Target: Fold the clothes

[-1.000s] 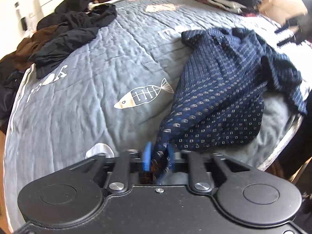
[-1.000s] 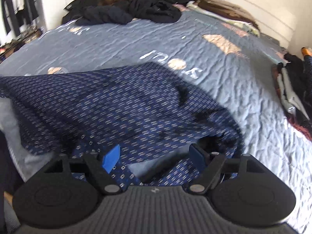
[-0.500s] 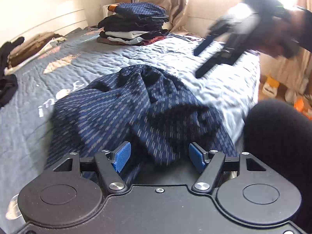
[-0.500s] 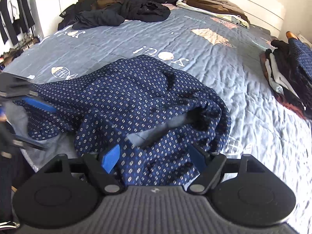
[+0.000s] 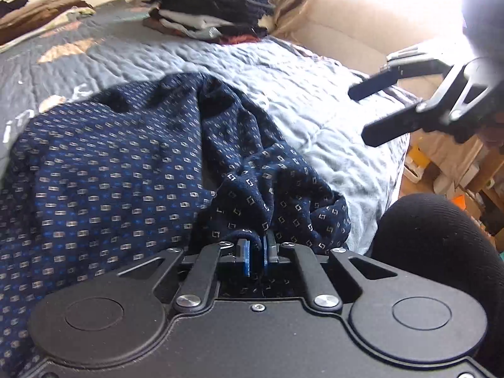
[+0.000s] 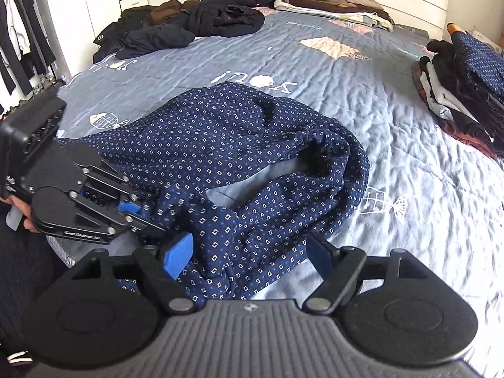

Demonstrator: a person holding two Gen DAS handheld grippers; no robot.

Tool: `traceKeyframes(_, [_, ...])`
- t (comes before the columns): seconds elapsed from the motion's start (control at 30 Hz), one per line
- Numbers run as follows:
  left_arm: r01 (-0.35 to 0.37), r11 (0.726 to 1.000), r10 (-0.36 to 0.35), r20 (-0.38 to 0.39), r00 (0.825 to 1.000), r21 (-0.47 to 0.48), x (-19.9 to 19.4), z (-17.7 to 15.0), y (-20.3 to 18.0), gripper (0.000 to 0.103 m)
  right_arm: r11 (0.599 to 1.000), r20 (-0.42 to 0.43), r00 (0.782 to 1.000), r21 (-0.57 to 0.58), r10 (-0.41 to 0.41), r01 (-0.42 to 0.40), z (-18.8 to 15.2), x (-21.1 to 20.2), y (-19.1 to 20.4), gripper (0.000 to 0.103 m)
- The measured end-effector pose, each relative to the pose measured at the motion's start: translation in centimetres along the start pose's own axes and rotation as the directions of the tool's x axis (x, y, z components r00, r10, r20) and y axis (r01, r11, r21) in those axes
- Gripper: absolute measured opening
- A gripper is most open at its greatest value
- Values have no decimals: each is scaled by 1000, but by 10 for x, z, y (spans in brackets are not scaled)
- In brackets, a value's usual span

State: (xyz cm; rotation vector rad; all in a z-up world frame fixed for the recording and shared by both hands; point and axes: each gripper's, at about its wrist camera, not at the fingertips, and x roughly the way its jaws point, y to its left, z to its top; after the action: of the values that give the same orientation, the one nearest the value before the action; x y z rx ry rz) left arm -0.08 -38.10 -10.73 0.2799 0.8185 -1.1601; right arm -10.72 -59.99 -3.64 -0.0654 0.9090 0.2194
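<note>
Nearest: crumpled navy diamond-print garment (image 6: 220, 145) on the grey quilted fish-print bed (image 6: 362, 100). Left gripper (image 5: 256, 249) jaws clamped on its near fold; right gripper (image 6: 252, 252) jaws apart above it. Beyond: folded stack (image 6: 456, 94), dark unfolded heap (image 6: 195, 22). Right view alone: hanging clothes rack (image 6: 19, 37).

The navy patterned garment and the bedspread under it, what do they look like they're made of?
The navy patterned garment: probably a soft, matte, thin woven or knit fabric; it slumps in loose folds, with small pale squares across it. The bedspread: likely quilted cotton, matte grey, with a puckered stitched surface and fish motifs.
</note>
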Motion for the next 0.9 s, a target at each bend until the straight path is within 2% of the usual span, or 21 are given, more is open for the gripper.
traceKeyframes(0.1, [-16, 998, 21, 94, 995, -59, -48, 4, 17, 7, 1000, 8, 1000, 5, 2, -2, -2, -2, -1, 78])
traceKeyframes(0.17, [-25, 994, 44, 174, 984, -107, -90, 9, 34, 7, 1000, 14, 1000, 12, 5, -6, -3, -4, -2, 78])
traceKeyframes(0.27, [-59, 985, 103, 286, 953, -160, -156, 20, 58, 7, 1000, 13, 1000, 17, 4, -4, -3, -2, -2, 78])
traceKeyframes(0.4, [-154, 965, 223, 354, 908, -213, -227, 24, 82, 7, 1000, 12, 1000, 12, 17, -17, -2, 3, 3, 78])
traceKeyframes(0.47, [-193, 951, 274, 371, 887, -242, -253, 24, 92, 7, 1000, 12, 1000, 4, 23, -23, -1, 5, 8, 78])
traceKeyframes(0.57, [-257, 921, 362, 401, 842, -293, -292, 26, 108, 7, 999, 8, 999, -3, 38, -38, 1, 11, 14, 78])
traceKeyframes(0.7, [-370, 852, 509, 423, 750, -369, -343, 40, 134, 2, 999, -9, 999, -12, 42, -42, 5, 24, 23, 78])
traceKeyframes(0.8, [-463, 800, 593, 390, 704, -382, -370, 51, 153, 2, 999, -34, 998, -25, 44, -45, 8, 40, 30, 78])
traceKeyframes(0.83, [-477, 789, 607, 373, 701, -387, -373, 54, 157, 2, 998, -43, 998, -32, 47, -48, 8, 45, 32, 78])
traceKeyframes(0.9, [-508, 787, 611, 334, 718, -349, -363, 57, 155, 2, 998, -48, 998, -34, 43, -44, 10, 54, 35, 78])
